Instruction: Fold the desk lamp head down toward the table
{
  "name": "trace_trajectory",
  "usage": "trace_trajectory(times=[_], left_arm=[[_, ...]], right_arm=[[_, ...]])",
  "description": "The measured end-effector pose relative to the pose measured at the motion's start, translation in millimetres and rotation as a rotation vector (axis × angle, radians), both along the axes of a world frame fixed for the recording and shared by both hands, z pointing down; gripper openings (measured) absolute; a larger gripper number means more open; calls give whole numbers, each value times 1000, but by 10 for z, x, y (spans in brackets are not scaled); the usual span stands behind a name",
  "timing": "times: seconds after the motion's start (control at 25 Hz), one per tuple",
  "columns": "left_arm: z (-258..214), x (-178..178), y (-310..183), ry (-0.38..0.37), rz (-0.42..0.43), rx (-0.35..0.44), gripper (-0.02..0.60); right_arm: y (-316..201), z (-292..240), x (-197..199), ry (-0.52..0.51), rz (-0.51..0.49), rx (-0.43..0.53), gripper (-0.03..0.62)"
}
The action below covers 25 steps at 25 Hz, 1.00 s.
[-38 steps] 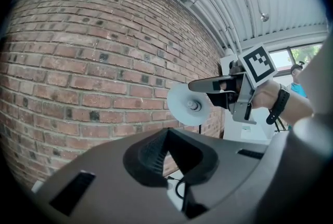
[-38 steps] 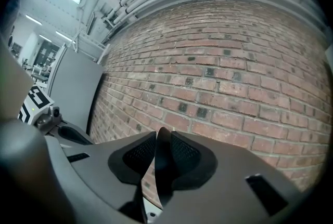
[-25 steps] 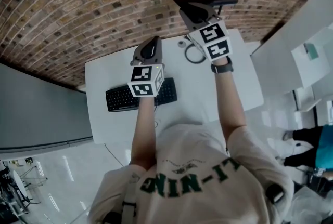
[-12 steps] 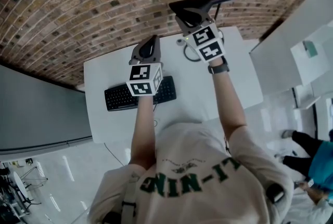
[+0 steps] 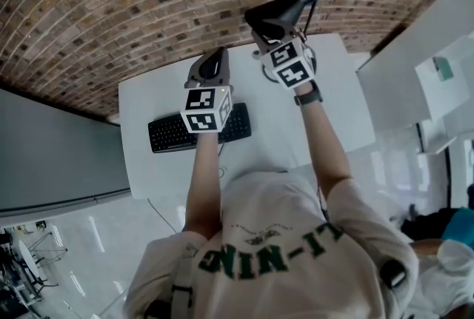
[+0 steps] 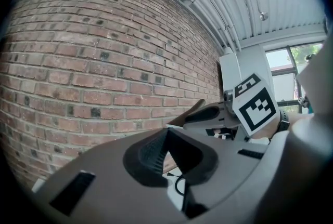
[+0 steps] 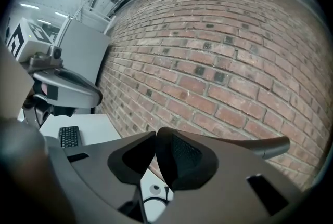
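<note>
Lamp head [image 5: 298,2] in right tool [image 5: 268,31], "LI-NING" shirt [image 5: 295,212]

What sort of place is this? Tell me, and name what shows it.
Probably an office or lab workspace: a white desk pushed against a brick wall, with a keyboard and a black lamp on it.

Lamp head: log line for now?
lamp head: tilted, not yet down | right hand-held gripper: shut on it | left hand-held gripper: empty
</note>
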<state>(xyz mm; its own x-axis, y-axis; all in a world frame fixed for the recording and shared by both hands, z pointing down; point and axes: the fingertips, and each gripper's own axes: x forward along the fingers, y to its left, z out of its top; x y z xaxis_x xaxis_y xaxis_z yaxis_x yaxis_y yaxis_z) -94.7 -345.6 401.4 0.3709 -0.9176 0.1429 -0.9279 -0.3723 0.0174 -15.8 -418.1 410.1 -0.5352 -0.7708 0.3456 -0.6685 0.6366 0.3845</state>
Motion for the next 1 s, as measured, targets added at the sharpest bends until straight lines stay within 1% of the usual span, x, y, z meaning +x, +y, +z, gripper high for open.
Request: trace_trajectory(times=[0.32,0.44,0.48,1.0], left_arm=[[92,-3,-13,-4,-3,-20,-3],[104,-12,-22,-9,-5,-22,-3],[109,-9,-25,-9,-4,-23,-4],[243,48,-105,-10,3,-55,-3]], right_arm=[[-54,358,83,55,29,-37,89],[-89,464,126,51,43,-53,87],[-104,493,147,49,47,-56,72],[-243,882,364,95,82,-108,67]])
